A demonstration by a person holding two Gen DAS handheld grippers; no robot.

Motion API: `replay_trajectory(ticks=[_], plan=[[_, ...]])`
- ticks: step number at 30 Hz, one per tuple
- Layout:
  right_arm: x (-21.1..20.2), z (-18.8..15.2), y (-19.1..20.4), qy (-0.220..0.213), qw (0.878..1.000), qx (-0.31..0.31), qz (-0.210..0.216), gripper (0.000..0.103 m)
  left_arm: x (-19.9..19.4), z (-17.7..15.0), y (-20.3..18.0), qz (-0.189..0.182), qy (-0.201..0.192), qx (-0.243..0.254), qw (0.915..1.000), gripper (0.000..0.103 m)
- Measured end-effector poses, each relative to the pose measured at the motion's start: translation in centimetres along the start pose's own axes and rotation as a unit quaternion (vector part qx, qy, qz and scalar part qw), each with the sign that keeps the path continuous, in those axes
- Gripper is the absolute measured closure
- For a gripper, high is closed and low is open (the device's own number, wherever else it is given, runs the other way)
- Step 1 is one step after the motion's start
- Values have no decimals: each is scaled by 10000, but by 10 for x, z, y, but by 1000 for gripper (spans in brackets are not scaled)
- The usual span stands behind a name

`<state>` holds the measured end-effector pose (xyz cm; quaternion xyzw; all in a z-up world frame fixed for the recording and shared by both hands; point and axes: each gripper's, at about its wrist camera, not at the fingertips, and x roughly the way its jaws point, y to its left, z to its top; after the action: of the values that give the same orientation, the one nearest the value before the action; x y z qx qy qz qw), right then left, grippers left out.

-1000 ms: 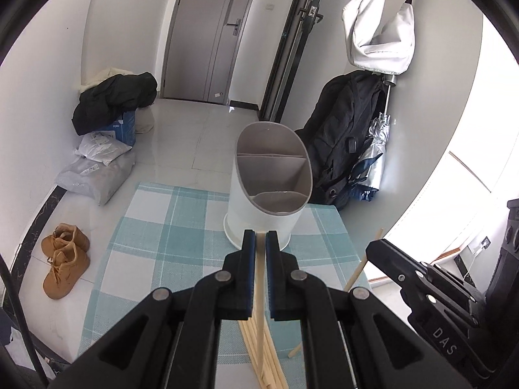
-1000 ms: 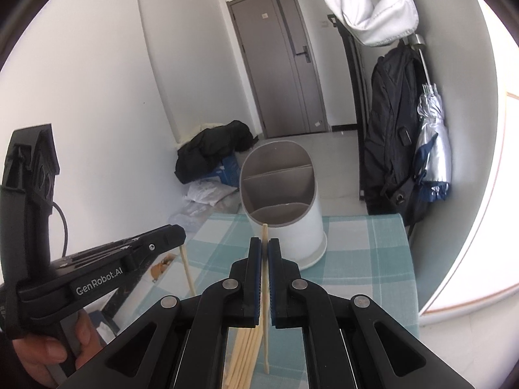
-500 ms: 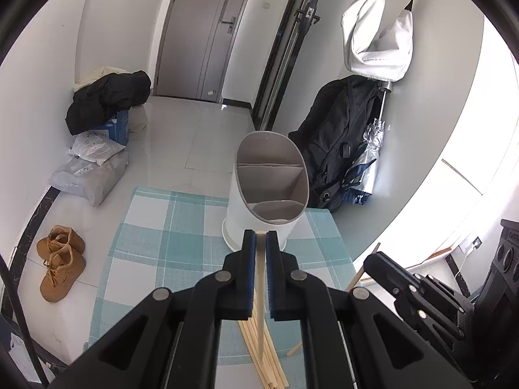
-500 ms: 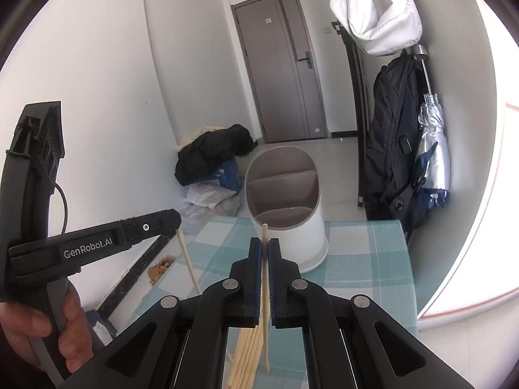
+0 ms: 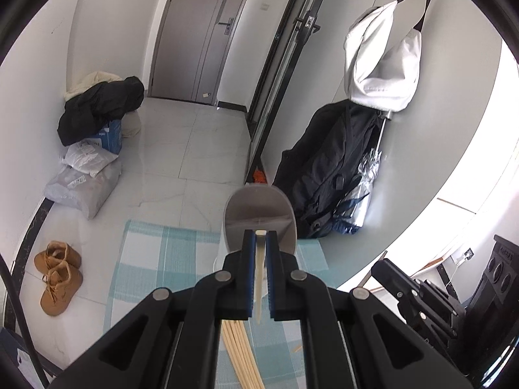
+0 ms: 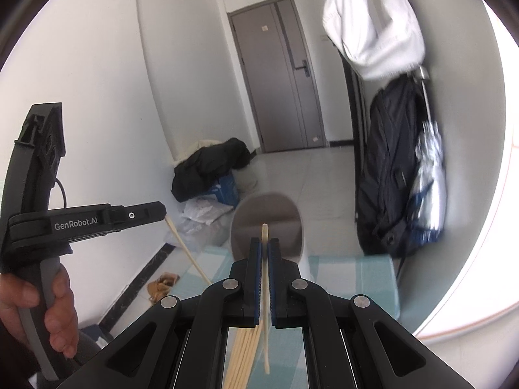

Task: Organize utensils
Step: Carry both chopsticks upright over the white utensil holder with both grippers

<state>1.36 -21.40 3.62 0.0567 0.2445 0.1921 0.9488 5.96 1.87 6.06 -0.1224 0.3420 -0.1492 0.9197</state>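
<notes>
My left gripper (image 5: 259, 236) is shut on a pale wooden chopstick (image 5: 258, 275) and holds it well above the table. My right gripper (image 6: 264, 243) is shut on another chopstick (image 6: 265, 291), also lifted. A white utensil holder (image 5: 259, 217) with grey divided compartments stands at the far end of the checked tablecloth (image 5: 152, 259), below and ahead of both grippers; it also shows in the right wrist view (image 6: 267, 214). A bundle of several loose chopsticks (image 5: 241, 353) lies on the cloth under the grippers. The left gripper with its chopstick shows in the right wrist view (image 6: 162, 212).
A black backpack (image 5: 327, 168) and folded umbrella (image 5: 363, 191) lean on the right wall under a white bag (image 5: 379, 64). Brown boots (image 5: 58, 275), plastic bags and dark clothes (image 5: 97, 107) lie on the floor at left. The table's right edge is close to the wall.
Both grippers have risen with their chopsticks; the holder now looks smaller and lower. The right wrist view is motion-blurred.
</notes>
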Motion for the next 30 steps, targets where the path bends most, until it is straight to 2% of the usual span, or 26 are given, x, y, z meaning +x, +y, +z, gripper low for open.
replay_trajectory(ticks=[6,17,23,30], plan=[[4,59,11,-322,9985,-395,201,100,2,35,-9,-67,-24,70,9999,101],[38,138,8,-891,9942,-474,367,100,11,98,-15,-119,-82,273,9995,101],[75,147,4,-951,9929,-666,268,100,30,112,-10,54,-132,363,9992,101],[113,133,-9,-642,9954,-618,355,100,67,106,7,140,157,280,9994,101]])
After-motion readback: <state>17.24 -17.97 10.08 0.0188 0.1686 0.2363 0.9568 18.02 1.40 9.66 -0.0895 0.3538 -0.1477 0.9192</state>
